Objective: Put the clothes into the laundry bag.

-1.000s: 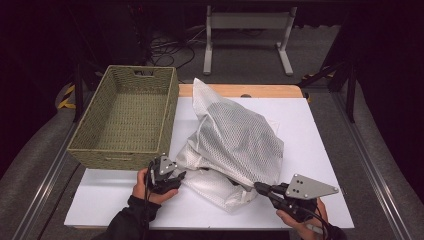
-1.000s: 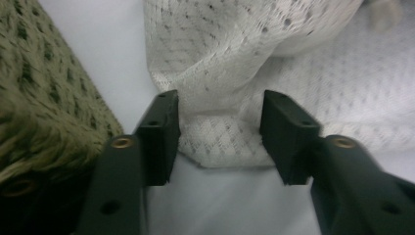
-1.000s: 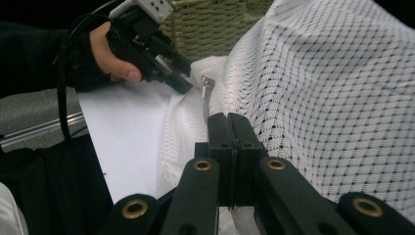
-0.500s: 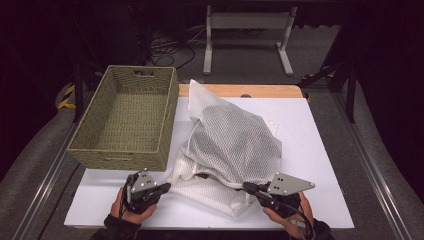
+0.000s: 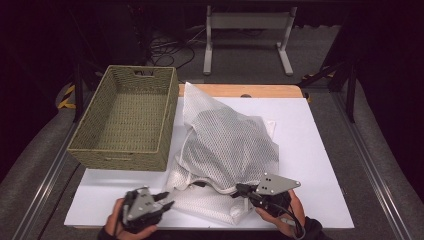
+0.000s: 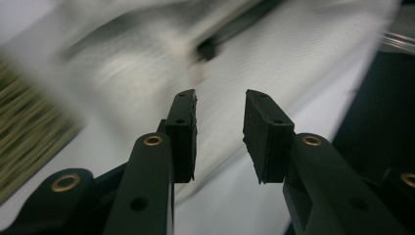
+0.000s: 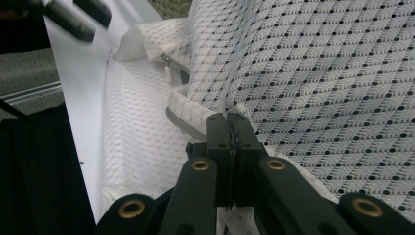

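Observation:
A white mesh laundry bag with something grey inside lies on the white board, its mouth toward the near edge. My right gripper is at the bag's near right and is shut on the bag's hem, with the jaws pressed together over the fabric. A zipper pull shows just beyond. My left gripper is at the near left, just off the bag's corner. Its jaws have just been opening and stand apart with nothing between them; the bag lies blurred ahead.
A woven olive basket, empty, stands at the left of the white board, close beside the bag. A wooden strip runs along the board's far edge. Grey padding and metal rails flank the board.
My left gripper has drawn back toward the near left edge and off the bag, its jaws now parted. The bag's near edge has been pulled closer. My right gripper has shifted slightly left, still gripping.

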Action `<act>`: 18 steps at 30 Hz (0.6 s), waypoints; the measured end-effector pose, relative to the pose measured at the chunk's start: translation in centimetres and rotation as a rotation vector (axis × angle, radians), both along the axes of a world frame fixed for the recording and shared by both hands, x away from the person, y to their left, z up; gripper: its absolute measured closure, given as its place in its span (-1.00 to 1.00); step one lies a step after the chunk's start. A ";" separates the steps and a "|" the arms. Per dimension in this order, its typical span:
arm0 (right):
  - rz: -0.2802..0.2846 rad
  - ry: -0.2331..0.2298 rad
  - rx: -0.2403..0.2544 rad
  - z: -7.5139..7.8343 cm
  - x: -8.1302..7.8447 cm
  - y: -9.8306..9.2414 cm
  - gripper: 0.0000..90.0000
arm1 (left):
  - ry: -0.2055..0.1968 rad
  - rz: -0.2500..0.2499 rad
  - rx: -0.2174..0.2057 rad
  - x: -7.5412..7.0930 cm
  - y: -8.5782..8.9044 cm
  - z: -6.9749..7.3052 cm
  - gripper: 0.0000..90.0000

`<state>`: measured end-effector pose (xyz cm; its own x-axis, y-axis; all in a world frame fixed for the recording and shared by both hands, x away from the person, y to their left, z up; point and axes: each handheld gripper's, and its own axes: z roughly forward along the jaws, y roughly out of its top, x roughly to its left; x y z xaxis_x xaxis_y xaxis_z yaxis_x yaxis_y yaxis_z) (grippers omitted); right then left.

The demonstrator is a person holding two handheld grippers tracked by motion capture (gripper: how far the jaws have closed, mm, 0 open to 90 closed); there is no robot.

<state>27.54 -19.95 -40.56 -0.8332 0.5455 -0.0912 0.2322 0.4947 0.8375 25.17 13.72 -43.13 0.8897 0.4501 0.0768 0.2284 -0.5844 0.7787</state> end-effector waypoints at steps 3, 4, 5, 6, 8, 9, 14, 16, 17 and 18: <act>-0.002 0.006 0.021 0.2 0.1 0.1 0.98 | 0.031 -0.102 -0.003 0.6 -4.1 0.1 0.39; 0.000 0.001 0.022 0.3 0.1 0.2 0.98 | 0.032 -0.138 0.001 0.9 -5.6 0.1 0.39; 0.002 -0.005 0.023 0.4 0.1 0.3 0.98 | 0.024 -0.155 0.010 1.2 -7.1 0.1 0.36; 0.004 -0.008 0.026 0.5 0.0 0.3 0.98 | 0.027 -0.163 0.021 1.6 -8.9 -0.1 0.31; 0.002 -0.013 0.033 0.6 -0.1 0.3 0.98 | 0.036 -0.164 0.009 2.4 -10.8 -0.4 0.24; 0.000 -0.013 0.034 0.6 -0.1 0.2 0.98 | 0.023 -0.159 0.022 2.9 -11.7 -0.6 0.22; -0.011 -0.010 0.043 0.6 -0.1 -0.2 0.98 | 0.027 -0.100 0.008 5.3 -14.4 -1.7 0.18; -0.013 -0.006 0.049 0.6 -0.1 -0.2 0.98 | 0.042 -0.082 -0.004 5.9 -15.3 -1.9 0.14; -0.013 -0.008 0.045 0.6 -0.2 -0.2 0.99 | 0.023 -0.067 0.011 6.0 -15.7 -2.0 0.14; -0.009 -0.005 0.046 0.6 -0.3 -0.2 0.99 | 0.017 -0.054 -0.003 6.2 -16.0 -2.1 0.16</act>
